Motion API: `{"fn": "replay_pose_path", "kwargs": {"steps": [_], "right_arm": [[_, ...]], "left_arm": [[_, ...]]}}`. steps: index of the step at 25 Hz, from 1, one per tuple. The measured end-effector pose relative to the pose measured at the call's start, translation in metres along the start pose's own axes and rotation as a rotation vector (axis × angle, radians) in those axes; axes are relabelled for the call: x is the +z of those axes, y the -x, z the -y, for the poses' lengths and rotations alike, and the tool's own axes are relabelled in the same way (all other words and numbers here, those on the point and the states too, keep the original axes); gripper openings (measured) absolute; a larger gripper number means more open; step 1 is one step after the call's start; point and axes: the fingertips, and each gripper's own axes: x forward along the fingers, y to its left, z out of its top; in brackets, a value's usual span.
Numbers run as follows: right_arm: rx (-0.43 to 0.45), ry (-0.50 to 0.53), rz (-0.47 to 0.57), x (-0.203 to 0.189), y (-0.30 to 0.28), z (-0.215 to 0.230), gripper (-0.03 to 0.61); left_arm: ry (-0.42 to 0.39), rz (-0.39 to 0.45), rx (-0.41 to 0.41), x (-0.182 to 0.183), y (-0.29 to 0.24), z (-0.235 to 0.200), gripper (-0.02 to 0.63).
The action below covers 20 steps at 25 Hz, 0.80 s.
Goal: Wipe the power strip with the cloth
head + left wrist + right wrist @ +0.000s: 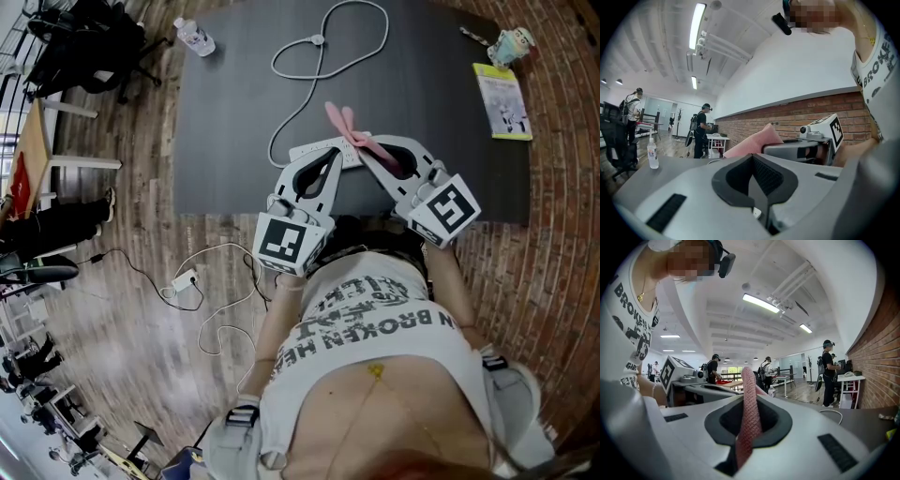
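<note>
Left gripper [329, 159]: grey jaws were pressed together, by strip
Right gripper [377, 156]: pinched cloth
Cloth [348, 126]: pink, knobbly weave, narrow band
Strip [313, 150]: white, oblong, lay on dark matte table [225, 112]; cord [314, 42] looped

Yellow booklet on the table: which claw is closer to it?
Right. The right claw, gripping the pink cloth, is left of the yellow booklet; the left claw is even farther left.

The power strip [315, 150] lies on the table [225, 122] under the tips of the left gripper [334, 156] and right gripper [368, 155]. The cloth [356, 137] sits between the right gripper's jaws. Its cable [307, 105] runs ahead, a bottle [195, 37] is far ahead-left, and a booklet [502, 101] is ahead-right.
</note>
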Motion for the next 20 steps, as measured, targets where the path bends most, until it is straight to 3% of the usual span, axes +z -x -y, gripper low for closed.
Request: {"fn": "replay_pose_path", "kwargs": {"steps": [20], "right_arm": [[0.014, 0.036, -0.029, 0.0002, -0.004, -0.0052, 0.015]], "left_arm": [[-0.012, -0.005, 0.006, 0.0043, 0.0038, -0.0002, 0.008]]}}
